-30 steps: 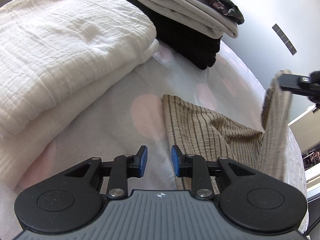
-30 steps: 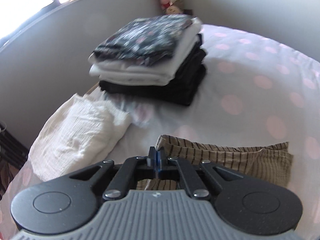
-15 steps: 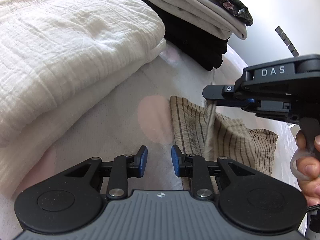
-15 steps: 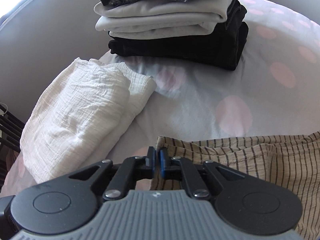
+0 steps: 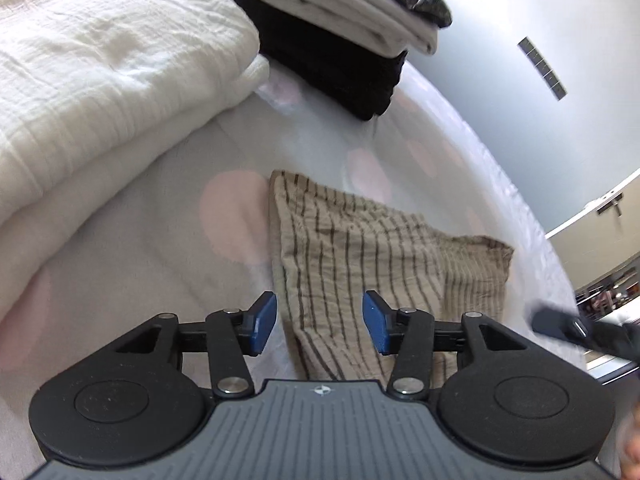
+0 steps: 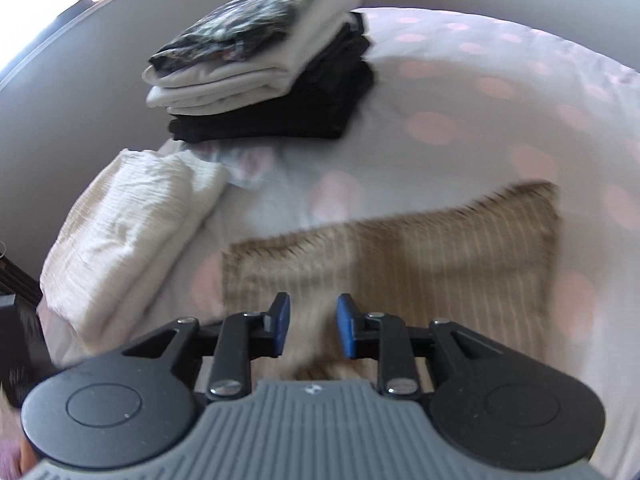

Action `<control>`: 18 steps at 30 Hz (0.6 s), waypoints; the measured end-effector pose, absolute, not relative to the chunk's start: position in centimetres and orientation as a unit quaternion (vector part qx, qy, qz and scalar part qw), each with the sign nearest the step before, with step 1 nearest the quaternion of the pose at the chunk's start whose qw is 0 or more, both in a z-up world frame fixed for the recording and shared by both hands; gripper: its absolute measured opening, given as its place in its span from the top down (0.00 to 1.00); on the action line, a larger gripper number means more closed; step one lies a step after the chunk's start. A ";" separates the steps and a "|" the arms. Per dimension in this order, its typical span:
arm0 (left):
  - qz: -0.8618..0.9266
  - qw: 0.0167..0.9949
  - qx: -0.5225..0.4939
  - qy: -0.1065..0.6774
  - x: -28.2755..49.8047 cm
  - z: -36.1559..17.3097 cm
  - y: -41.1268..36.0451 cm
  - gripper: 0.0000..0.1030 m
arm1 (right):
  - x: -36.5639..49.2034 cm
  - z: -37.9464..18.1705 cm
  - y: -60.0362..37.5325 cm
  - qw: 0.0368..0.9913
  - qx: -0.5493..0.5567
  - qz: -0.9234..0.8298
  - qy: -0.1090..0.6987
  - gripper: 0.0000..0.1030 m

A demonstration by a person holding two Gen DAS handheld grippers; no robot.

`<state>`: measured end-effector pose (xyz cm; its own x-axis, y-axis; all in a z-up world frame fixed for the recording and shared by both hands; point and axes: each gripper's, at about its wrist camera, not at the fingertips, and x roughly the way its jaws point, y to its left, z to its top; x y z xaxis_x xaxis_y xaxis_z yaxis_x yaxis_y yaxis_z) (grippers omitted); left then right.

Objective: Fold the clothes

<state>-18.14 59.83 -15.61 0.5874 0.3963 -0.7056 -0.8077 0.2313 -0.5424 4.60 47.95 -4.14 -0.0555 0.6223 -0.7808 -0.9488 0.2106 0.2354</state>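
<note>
A tan cloth with dark stripes (image 5: 360, 256) lies folded flat on the bed; it also shows, blurred, in the right wrist view (image 6: 400, 256). My left gripper (image 5: 319, 326) is open, its blue pads standing either side of the cloth's near edge, just above it. My right gripper (image 6: 311, 327) is open and empty above the cloth's near edge; its tip shows blurred at the right edge of the left wrist view (image 5: 568, 326).
A folded white crinkled cloth (image 5: 100, 80) (image 6: 132, 232) lies to the left. A stack of folded black, white and patterned clothes (image 5: 340, 20) (image 6: 272, 76) stands behind it. The bedsheet is white with pink dots (image 6: 460, 128). A grey wall runs behind.
My right gripper has let go of the striped cloth, opened and pulled back. The cloth's lifted half now lies folded flat. My left gripper has opened wider over the near edge.
</note>
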 end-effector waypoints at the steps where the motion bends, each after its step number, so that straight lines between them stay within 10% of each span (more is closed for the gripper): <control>1: 0.402 0.752 -0.472 0.223 -17.9 -15.9 59.8 0.77 | 5.3 -4.2 45.9 0.667 -0.193 0.588 0.415 0.68; 2: 0.406 0.751 -0.467 0.230 -17.8 -16.0 59.8 0.91 | 6.0 -4.4 43.8 0.674 -0.188 0.580 0.416 0.66; 7: 0.432 0.766 -0.421 0.222 -17.7 -14.5 58.8 0.98 | 8.1 -6.3 33.1 0.707 -0.152 0.537 0.434 0.61; 18: 0.498 0.733 -0.362 0.290 -16.8 -15.0 57.5 0.79 | 8.3 -13.5 19.9 0.718 0.008 0.453 0.529 0.58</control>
<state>-16.76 57.49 -14.96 0.3357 0.5204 -0.7852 -0.9398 0.2409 -0.2421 8.30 19.90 -13.51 0.0306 0.6586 -0.7519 -0.6409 0.5902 0.4909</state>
